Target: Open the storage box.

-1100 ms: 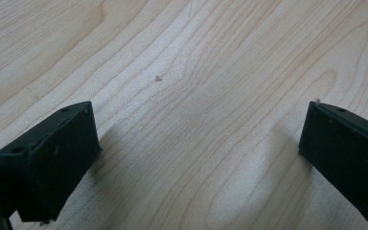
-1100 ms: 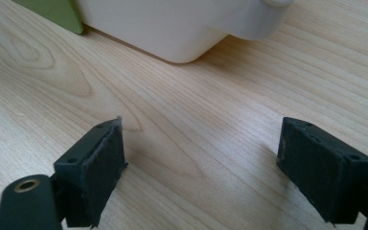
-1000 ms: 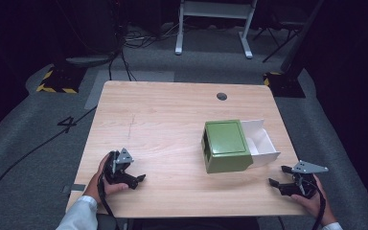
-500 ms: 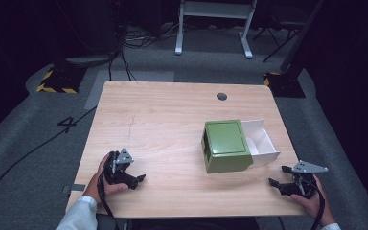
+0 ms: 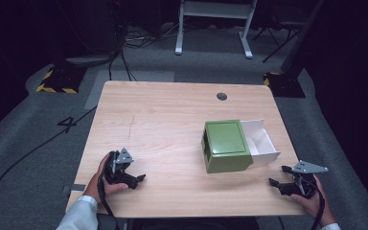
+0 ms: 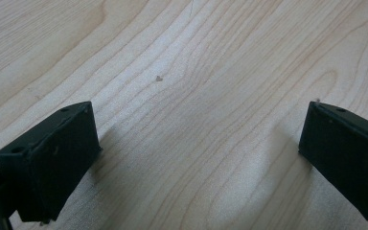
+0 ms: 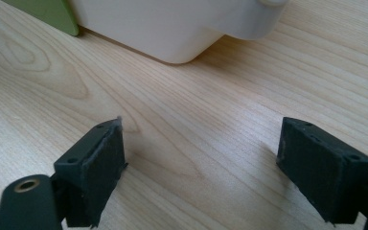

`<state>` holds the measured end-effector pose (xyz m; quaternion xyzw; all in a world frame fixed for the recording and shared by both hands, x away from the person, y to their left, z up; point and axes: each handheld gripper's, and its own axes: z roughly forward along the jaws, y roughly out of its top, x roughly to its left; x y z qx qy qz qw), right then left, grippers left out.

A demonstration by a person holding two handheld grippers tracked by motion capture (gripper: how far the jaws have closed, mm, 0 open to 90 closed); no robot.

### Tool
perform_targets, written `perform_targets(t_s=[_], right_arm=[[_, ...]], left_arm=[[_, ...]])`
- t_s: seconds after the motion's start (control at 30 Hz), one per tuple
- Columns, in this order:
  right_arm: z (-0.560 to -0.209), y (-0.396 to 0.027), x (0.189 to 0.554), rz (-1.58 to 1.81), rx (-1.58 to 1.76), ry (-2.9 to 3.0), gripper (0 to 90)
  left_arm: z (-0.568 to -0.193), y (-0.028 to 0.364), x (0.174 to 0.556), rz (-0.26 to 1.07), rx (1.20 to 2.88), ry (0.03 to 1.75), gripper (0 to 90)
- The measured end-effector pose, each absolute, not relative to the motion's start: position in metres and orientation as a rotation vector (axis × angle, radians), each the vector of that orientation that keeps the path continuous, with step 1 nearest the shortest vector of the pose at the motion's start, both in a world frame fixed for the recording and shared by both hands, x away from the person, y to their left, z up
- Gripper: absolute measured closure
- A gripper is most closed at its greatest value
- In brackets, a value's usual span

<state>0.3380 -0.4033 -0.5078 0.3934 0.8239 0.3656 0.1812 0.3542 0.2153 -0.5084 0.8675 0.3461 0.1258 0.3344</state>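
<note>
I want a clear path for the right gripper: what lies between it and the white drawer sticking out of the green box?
Nothing: in the right gripper view, bare wooden table runs from the open right gripper to the white drawer.

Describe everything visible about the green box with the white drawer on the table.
The green box is a small cube-like case, seemingly plastic, with a recessed square panel on top and rounded corners. It sits upright on the right half of the wooden table. Its white drawer is pulled partway out on the right side and looks empty. The right gripper view shows the drawer's rounded lower corner above the tabletop. Neither gripper touches it.
</note>
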Motion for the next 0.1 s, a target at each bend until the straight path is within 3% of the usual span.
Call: perform_targets(t_s=[0.1], right_arm=[[-0.5077,-0.4034,0.338,1.033,1.111,2.327,16.6]], left_arm=[[-0.5084,0.2152,0.3545,0.33,2.264,0.906,0.2]])
